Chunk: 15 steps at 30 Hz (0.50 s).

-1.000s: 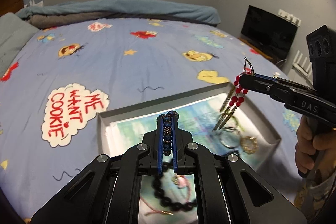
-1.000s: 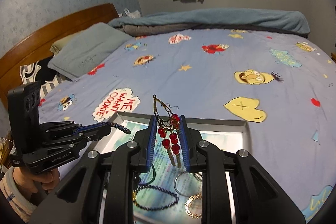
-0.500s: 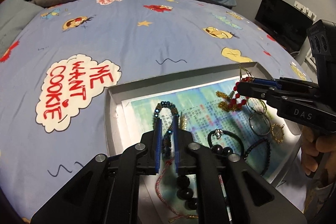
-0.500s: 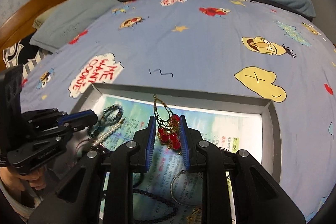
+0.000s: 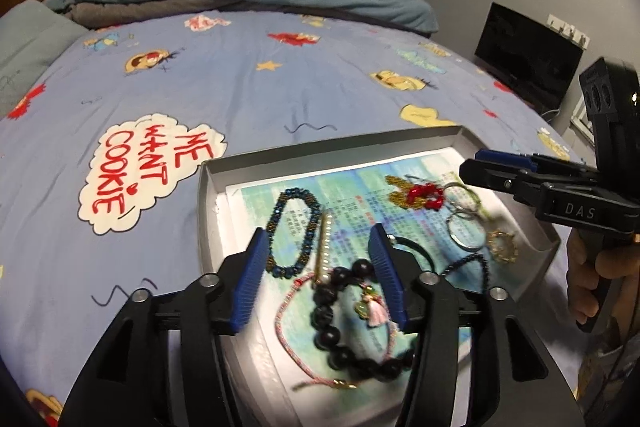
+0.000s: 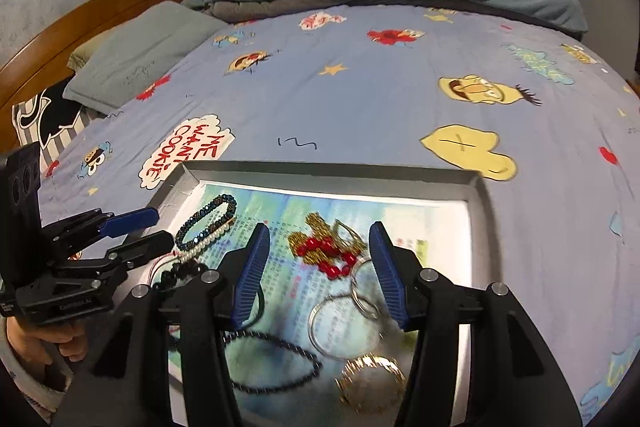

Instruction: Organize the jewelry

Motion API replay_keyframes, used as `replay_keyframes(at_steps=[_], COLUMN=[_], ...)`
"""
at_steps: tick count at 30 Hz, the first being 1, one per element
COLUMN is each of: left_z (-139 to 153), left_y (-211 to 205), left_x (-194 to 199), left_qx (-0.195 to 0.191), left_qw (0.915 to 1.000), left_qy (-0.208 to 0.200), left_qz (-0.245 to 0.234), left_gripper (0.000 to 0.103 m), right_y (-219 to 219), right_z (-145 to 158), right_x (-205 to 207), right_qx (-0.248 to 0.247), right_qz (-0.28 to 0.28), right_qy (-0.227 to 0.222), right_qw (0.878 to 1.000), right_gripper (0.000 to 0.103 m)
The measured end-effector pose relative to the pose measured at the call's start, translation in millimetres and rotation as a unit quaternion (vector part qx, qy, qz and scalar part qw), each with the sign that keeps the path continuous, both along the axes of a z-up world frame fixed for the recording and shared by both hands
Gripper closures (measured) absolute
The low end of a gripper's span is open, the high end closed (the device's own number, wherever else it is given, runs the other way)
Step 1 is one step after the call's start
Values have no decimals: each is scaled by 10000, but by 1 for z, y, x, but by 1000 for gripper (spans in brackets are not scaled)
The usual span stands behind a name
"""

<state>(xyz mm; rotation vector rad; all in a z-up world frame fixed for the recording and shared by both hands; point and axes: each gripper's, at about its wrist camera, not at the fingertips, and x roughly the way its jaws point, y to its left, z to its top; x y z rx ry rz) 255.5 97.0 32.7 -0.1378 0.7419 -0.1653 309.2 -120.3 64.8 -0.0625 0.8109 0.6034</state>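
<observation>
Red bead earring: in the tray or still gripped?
In the tray. The red bead earring lies on the printed liner between the right gripper's opening jaws, touching neither pad.

"ME WANT COOKIE" is printed in red capitals on a white cloud patch (image 5: 150, 169) of the bedsheet (image 5: 240, 95), left of centre in the left wrist view; the same patch (image 6: 186, 151) shows in the right wrist view, middle left. "DAS" stands in pale letters on the black body of the right gripper (image 5: 476, 165), at the right edge. The printed sheet (image 5: 352, 203) lining the tray (image 5: 208, 195) carries small print, too fine to read.
</observation>
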Motion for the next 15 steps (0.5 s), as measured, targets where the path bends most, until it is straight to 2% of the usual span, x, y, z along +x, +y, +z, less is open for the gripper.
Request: replay_keyframes(at_steps=[3,5,9,15], left_z=[5,8,15,17], left_y=[-3,-6,-8,-13], left_x=[-12,-22,-44,-69], left_qx=[-49,-50,-178,-338], left_qw=[9998,9994,9970,9931], left_qy=[-210,-332,-703,-999], left_qz=[19,69,252,505], left_gripper=[27,22,10,6], right_y=[-15,-26,-48,-72], right_z=[2,3,3,5], right_x=[-17,-29,-56,-94], right_qx=[107,166,316,538], right_qz=[-44,-90,-149,-178], right_qy=[-219,-372,-701,-1071], right_qw=[9997,9991,9969,9926], right_gripper=[51,44,37,24])
